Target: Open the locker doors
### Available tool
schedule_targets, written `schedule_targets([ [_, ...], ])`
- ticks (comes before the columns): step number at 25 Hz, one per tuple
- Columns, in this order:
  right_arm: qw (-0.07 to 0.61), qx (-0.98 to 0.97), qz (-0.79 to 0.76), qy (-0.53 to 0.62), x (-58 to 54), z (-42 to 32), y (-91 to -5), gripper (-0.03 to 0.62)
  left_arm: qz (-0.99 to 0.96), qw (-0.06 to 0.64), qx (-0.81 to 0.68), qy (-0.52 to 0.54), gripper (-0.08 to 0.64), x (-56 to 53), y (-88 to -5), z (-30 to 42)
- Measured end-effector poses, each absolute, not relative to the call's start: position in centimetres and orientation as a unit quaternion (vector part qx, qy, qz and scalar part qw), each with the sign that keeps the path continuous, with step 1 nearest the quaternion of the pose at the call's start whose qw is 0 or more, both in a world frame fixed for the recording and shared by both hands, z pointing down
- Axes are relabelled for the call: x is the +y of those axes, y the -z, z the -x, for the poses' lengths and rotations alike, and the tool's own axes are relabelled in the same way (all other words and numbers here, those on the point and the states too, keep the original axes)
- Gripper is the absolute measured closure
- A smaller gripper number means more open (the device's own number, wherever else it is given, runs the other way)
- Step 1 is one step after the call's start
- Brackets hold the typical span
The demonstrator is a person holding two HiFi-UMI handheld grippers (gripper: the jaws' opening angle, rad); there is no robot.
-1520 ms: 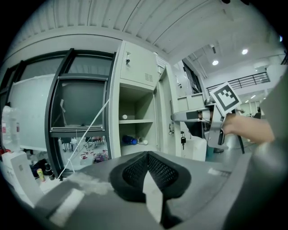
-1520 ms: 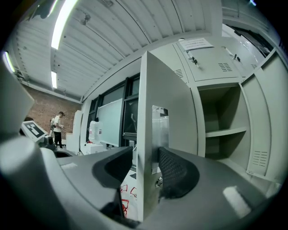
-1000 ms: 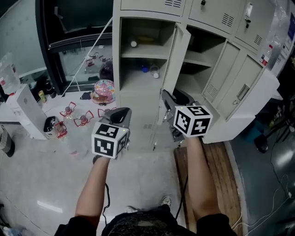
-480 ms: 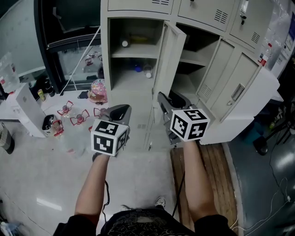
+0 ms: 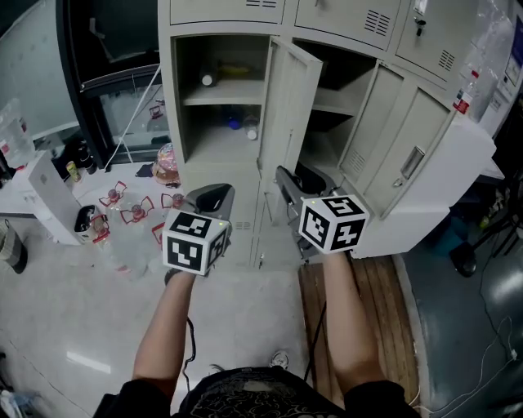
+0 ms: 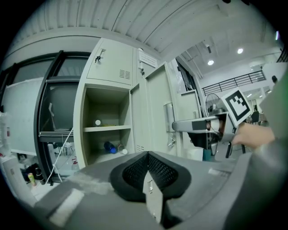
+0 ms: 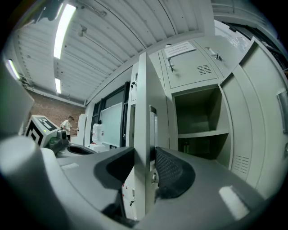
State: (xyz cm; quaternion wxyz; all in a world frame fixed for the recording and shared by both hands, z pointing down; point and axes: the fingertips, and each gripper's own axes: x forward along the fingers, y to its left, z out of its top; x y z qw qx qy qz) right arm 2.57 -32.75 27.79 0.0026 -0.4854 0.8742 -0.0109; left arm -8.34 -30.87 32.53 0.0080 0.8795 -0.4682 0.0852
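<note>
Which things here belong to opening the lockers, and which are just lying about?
Job: locker door, gripped at its edge by the right gripper; left gripper, shut and empty; closed upper doors.
Lying about: bottles on the locker shelves; red-framed items on the floor; white box; wooden boards.

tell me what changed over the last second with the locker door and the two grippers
The right gripper, clamped on the edge of the open locker door, seems to have swung it a little wider: more of the door's face shows in the head view. The left gripper drifted along beside it, shut and empty. Unchanged: the right gripper's hold on the door, and the open left compartment.
</note>
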Motion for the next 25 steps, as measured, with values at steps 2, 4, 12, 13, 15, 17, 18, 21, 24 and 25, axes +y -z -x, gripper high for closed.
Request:
schedule_targets([
  [2, 0.003, 0.875, 0.485, 0.012, -32.8, -3.4, -27.8, 0.451, -0.88, 0.007, -0.468, -0.086, 0.56, -30.9, -32.5, 7.4],
  [4, 0.003, 0.876, 0.483, 0.013, -32.9, -4.2, -27.8, 0.454, -0.879, 0.006, -0.468, -0.087, 0.559, -31.0, -32.4, 6.6],
  [12, 0.01, 0.878, 0.478, 0.015, -33.5, -7.2, -27.9, 0.466, -0.876, 0.004, -0.474, -0.089, 0.56, -31.4, -32.3, 3.8],
  [13, 0.01, 0.878, 0.477, 0.015, -33.6, -7.6, -27.9, 0.468, -0.875, 0.004, -0.476, -0.09, 0.56, -31.5, -32.3, 3.5],
  [15, 0.01, 0.879, 0.476, 0.015, -33.8, -8.3, -27.9, 0.471, -0.874, 0.004, -0.478, -0.091, 0.56, -31.7, -32.3, 2.8],
  [17, 0.01, 0.88, 0.475, 0.015, -34.0, -9.0, -27.9, 0.474, -0.873, 0.002, -0.48, -0.09, 0.559, -31.9, -32.2, 2.1],
  [18, 0.01, 0.881, 0.473, 0.015, -34.1, -9.3, -27.9, 0.476, -0.872, 0.001, -0.481, -0.09, 0.56, -32.0, -32.1, 1.7],
  [21, 0.01, 0.885, 0.465, 0.014, -34.4, -9.9, -27.9, 0.476, -0.87, 0.001, -0.484, -0.091, 0.56, -32.2, -32.1, 0.8],
  [24, 0.01, 0.89, 0.456, 0.013, -34.4, -10.1, -27.8, 0.476, -0.868, 0.002, -0.488, -0.092, 0.56, -32.4, -32.2, 0.2],
  [25, 0.009, 0.891, 0.453, 0.012, -34.4, -10.0, -27.8, 0.476, -0.867, 0.003, -0.49, -0.092, 0.56, -32.5, -32.3, 0.0],
])
